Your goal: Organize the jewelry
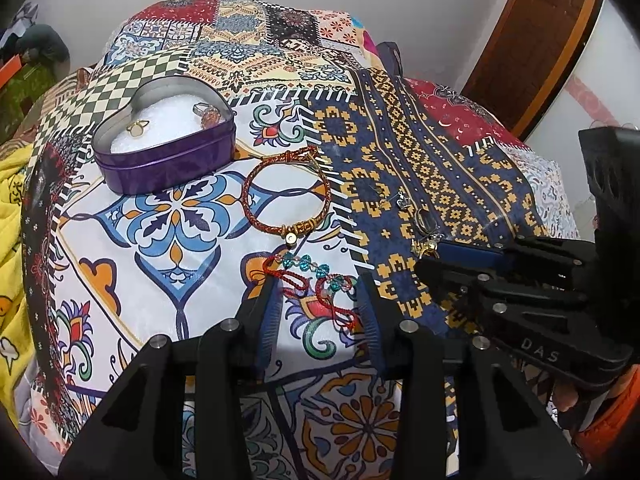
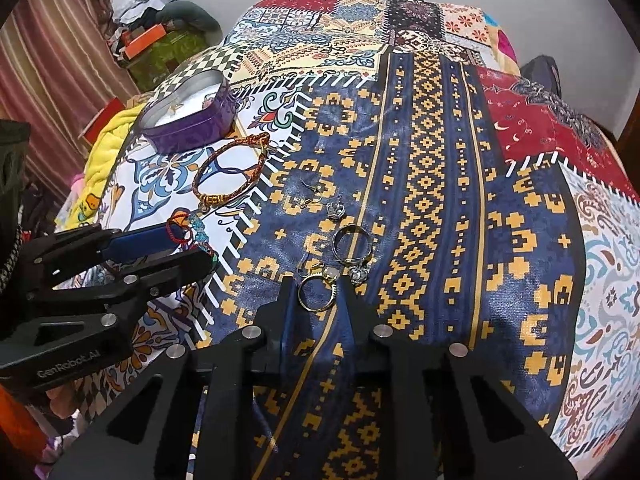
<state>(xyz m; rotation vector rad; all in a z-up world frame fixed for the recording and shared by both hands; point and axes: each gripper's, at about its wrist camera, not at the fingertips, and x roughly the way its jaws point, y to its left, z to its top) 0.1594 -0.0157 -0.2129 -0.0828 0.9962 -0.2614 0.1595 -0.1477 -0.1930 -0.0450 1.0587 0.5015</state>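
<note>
Right claw, tilted steeply down at the patchwork bedspread, has its jaws narrowed around a gold ring that lies flat on the blue-and-yellow band; whether the pads already press on the band I cannot tell, so I read this as closing for a pinch, not a secured hold. I keep the fingers straddling the hoop from either side because a thin ring on soft cloth gives no other purchase. Just ahead of that claw lie a larger silver ring with a heart charm, a small crown-shaped piece, and thin earring hooks. Left claw stands part-open, pads clear, bracketing the red cord bracelet with teal beads; I place it so for a matching pickup. Beyond that claw rests a braided red-and-gold bracelet, and farther off to its left the purple heart-shaped tin, lid off, white padding inside, already holding a gold piece and what looks like a ring. My judgement is that each item goes into that tin.
</note>
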